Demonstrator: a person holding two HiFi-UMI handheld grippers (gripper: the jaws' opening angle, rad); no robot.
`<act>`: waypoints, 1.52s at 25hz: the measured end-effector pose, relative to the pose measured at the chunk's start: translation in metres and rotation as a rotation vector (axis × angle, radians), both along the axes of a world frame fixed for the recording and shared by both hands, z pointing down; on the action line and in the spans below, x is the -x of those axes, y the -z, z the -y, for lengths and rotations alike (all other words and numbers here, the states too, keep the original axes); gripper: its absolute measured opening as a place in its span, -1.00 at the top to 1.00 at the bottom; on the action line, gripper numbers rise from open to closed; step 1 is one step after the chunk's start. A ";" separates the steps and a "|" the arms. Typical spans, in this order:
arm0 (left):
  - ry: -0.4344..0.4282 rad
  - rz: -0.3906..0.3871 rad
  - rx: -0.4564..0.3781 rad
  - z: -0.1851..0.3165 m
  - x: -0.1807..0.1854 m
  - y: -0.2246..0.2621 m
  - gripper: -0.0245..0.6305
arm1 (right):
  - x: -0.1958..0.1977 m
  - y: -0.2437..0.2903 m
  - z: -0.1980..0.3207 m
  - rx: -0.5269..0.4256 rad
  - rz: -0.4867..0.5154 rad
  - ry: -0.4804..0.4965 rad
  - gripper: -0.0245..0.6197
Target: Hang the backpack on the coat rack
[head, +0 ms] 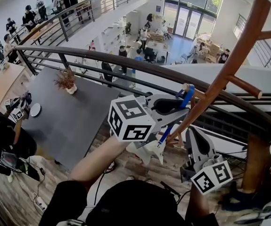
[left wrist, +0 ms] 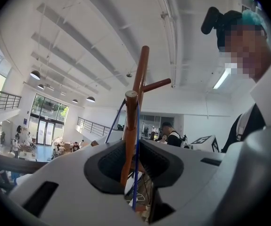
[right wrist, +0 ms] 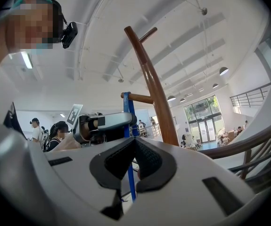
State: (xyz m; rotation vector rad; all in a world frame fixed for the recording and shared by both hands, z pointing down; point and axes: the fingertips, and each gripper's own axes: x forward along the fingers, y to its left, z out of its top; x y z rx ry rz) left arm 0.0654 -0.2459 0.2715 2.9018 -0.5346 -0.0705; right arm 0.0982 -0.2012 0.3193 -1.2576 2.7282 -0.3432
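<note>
A brown wooden coat rack (head: pixel 234 65) rises at the right, with short pegs. A blue backpack strap (head: pixel 188 95) is looped over the end of a low peg (head: pixel 194 89). The pale backpack body (head: pixel 147 150) hangs under it. My left gripper (head: pixel 182 102) reaches to that peg. In the left gripper view (left wrist: pixel 134 161) its jaws stand apart around the peg (left wrist: pixel 129 126) and the strap (left wrist: pixel 136 173). My right gripper (head: pixel 193 133) points up from below. In the right gripper view (right wrist: pixel 134 145) its pads meet on the strap (right wrist: pixel 131 182), beside the rack's trunk (right wrist: pixel 151 84).
A curved metal railing (head: pixel 126 60) runs right behind the rack, with a drop to a lower floor where people stand. A dark table (head: pixel 69 121) with a dried plant (head: pixel 68 79) is at the left. Cables lie on the wooden floor (head: pixel 126 166).
</note>
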 end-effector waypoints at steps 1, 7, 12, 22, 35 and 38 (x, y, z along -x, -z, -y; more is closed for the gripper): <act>0.002 -0.003 0.002 0.000 0.000 -0.001 0.70 | 0.000 0.000 0.000 0.002 0.000 -0.001 0.89; 0.015 -0.007 0.004 0.000 0.004 -0.003 0.70 | -0.002 -0.001 0.001 0.005 0.001 -0.006 0.89; 0.020 -0.014 0.003 -0.002 0.006 -0.004 0.69 | -0.002 -0.003 0.002 0.006 0.003 -0.006 0.89; 0.038 -0.036 -0.005 -0.003 0.013 -0.002 0.68 | -0.001 -0.004 0.000 0.009 0.003 -0.005 0.89; 0.094 -0.054 -0.013 -0.008 0.034 0.000 0.68 | 0.006 -0.002 -0.007 0.018 0.001 -0.006 0.89; 0.106 -0.049 -0.012 -0.009 0.036 -0.005 0.70 | 0.005 -0.004 -0.009 0.021 0.002 -0.006 0.89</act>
